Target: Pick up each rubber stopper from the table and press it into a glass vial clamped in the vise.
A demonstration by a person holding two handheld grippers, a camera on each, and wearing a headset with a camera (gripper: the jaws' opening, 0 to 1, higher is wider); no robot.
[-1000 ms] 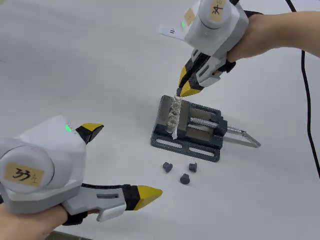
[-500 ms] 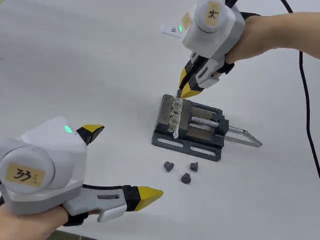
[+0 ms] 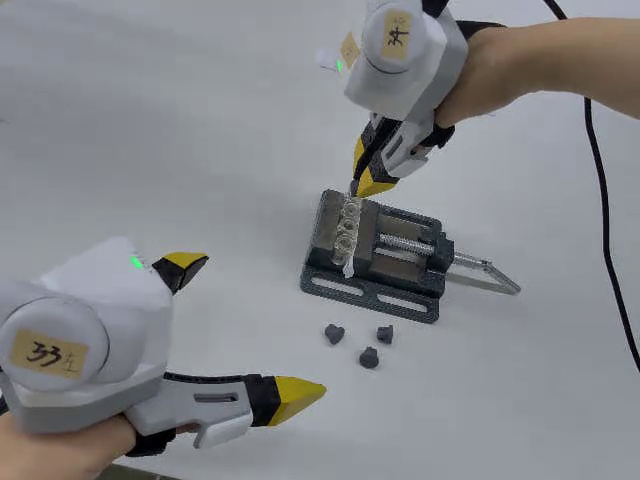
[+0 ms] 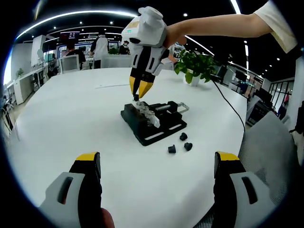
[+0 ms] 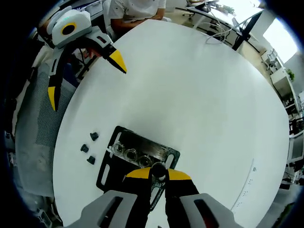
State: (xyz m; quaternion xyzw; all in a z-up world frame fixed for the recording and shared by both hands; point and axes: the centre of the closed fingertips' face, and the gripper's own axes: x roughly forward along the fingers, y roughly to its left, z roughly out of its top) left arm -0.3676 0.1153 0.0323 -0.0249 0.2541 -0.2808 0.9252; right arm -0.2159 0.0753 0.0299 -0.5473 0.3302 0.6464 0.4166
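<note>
— Fingers of the left gripper, nearest the viewer: how do they stand?

— Spread wide with nothing between them, low over the worktop and well short of the vise.

— Next outward?

— Three loose stoppers, dark and small, lie close together on the worktop just beside the vise's near edge. The vise clamps a row of glass vials upright.

— And beyond the vise?

— The right gripper points down at the far end of the row. Its fingers are closed on one held stopper, poised at that end of the row. Whether it touches a vial cannot be told.

— How do the views differ?

— The right gripper view looks straight down on three open vial mouths and on the stopper pinched at the fingertips. The head view gives the vials from the side, together with the vise's screw handle. The left gripper view presents vise, stoppers and right gripper from low on the worktop.

— Surface and room?

— The worktop is white, broad and round-edged. Around it are a potted plant, ceiling light strips, a grey chair and a person in a white top at the worktop's edge.
</note>
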